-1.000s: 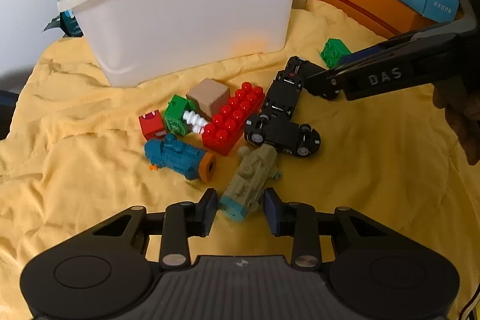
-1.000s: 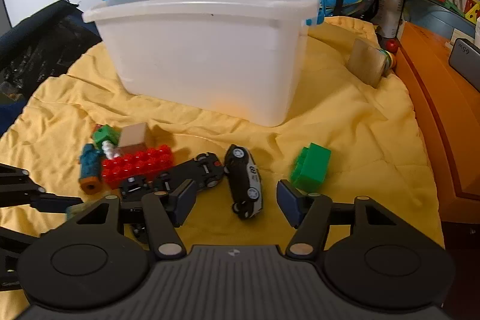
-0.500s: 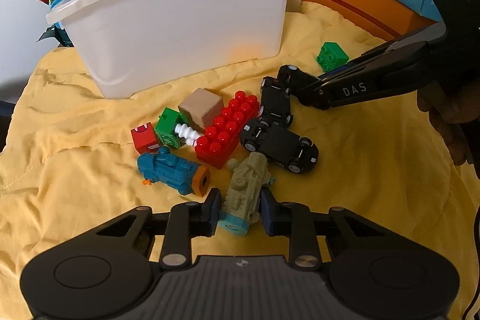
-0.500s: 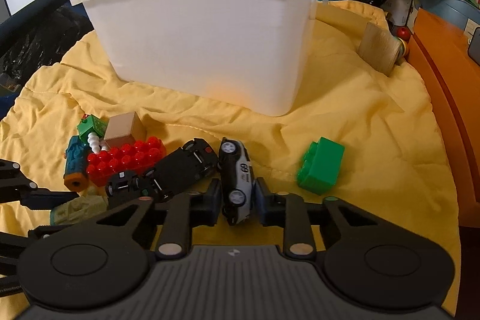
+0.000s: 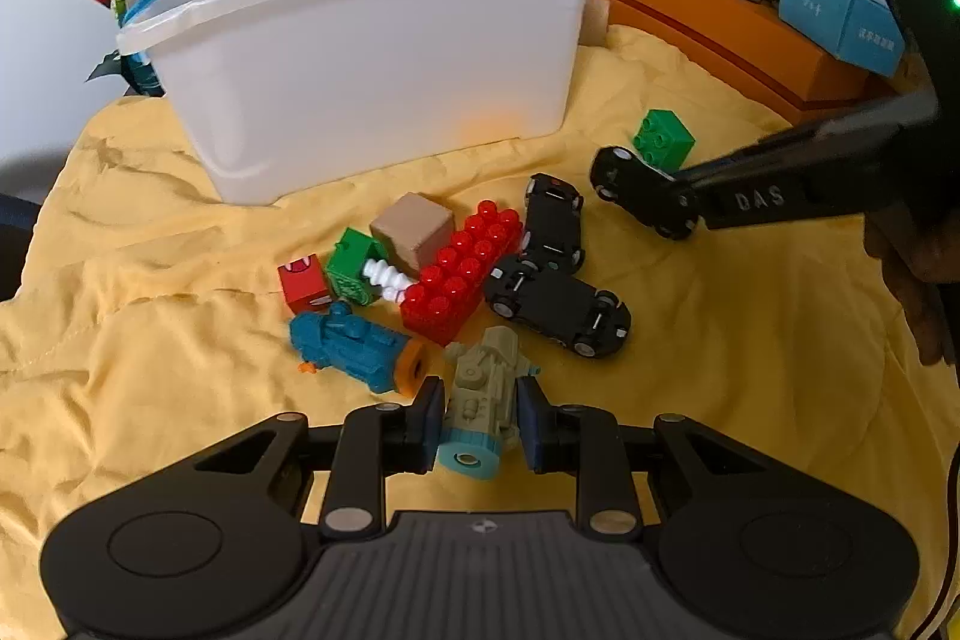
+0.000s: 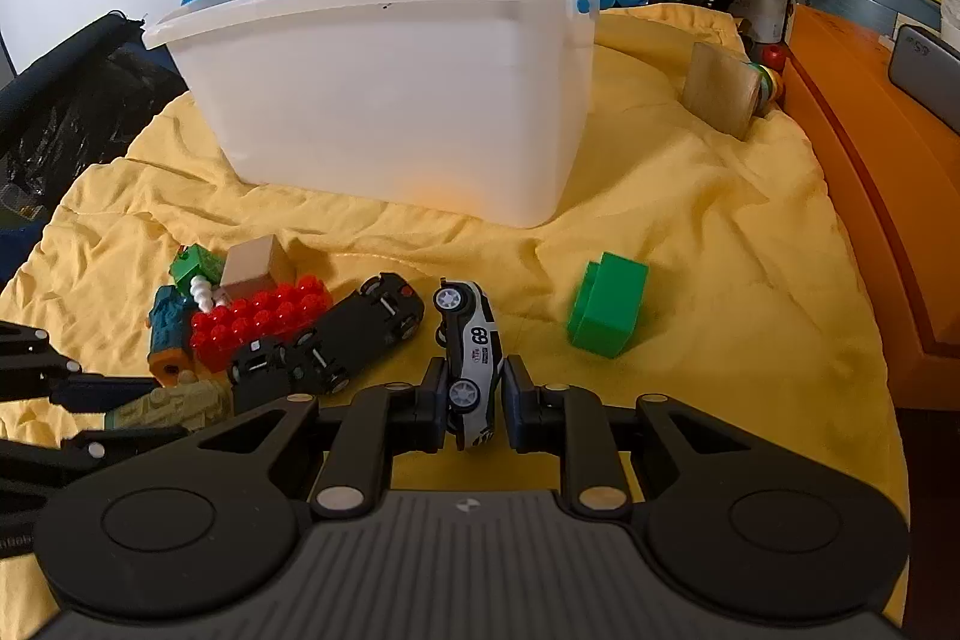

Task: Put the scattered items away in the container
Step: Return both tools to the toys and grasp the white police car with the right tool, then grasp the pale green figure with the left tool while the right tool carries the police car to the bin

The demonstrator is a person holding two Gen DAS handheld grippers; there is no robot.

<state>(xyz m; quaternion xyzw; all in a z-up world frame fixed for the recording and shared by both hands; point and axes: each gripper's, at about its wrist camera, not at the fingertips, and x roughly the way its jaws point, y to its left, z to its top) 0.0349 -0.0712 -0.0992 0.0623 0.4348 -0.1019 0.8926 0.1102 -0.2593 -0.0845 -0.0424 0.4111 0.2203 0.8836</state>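
Left wrist, claw (image 5: 477, 424) gripping olive train (image 5: 485, 397)

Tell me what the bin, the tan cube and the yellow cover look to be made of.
White bin: plastic, semi-gloss, translucent walls with a moulded rim. Tan cube: likely wood, matte, unpainted; grain too small to tell. Yellow cover: woven fabric, matte, creased into soft folds.

1. Inside of the white bin (image 5: 384, 58): hidden behind its near wall in both views.
2. White toy car (image 6: 471, 340): tail end tucked behind the right hand-held gripper (image 6: 471, 403).
3. Green brick (image 6: 607, 304): blurred at the edges.
4. Person's hand (image 5: 918, 292): cut off at the frame's right edge.
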